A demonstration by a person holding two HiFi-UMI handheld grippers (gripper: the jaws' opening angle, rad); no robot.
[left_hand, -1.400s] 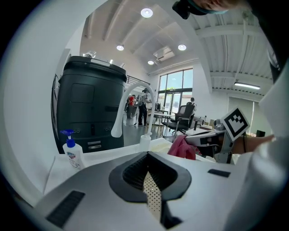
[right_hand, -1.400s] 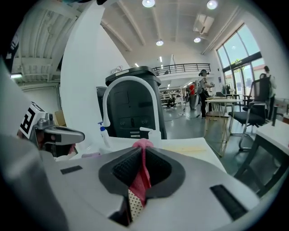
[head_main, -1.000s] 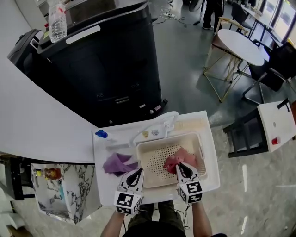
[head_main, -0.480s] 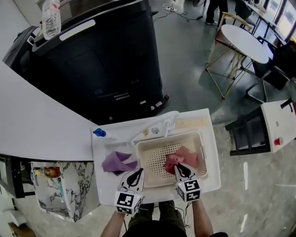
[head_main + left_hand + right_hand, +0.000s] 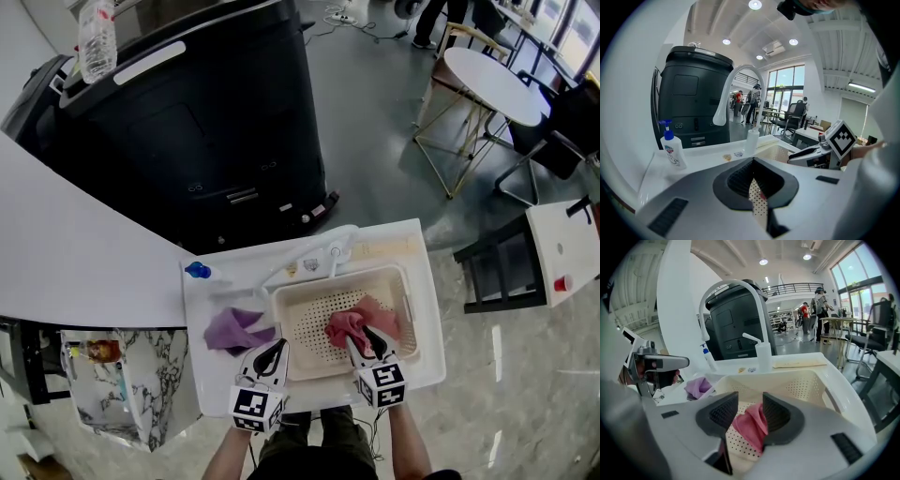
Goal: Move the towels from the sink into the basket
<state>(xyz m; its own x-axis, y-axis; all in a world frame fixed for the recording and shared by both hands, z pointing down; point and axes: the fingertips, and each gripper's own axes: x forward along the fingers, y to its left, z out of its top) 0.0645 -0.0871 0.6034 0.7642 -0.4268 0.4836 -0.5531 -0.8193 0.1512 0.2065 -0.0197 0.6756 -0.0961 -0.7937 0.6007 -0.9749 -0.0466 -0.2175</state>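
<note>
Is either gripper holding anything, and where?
Nothing is held. The right gripper has just been opening, pink towel loose between its jaws in the basket; the left gripper is shut, empty.

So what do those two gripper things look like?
The left gripper and right gripper are matching white plastic shells, each with two dark grey ribbed pads at the tip. Each carries a white cube printed with black square markers. No sleeves show. The right gripper's jaws have just been opening, the pink towel loose between them.
</note>
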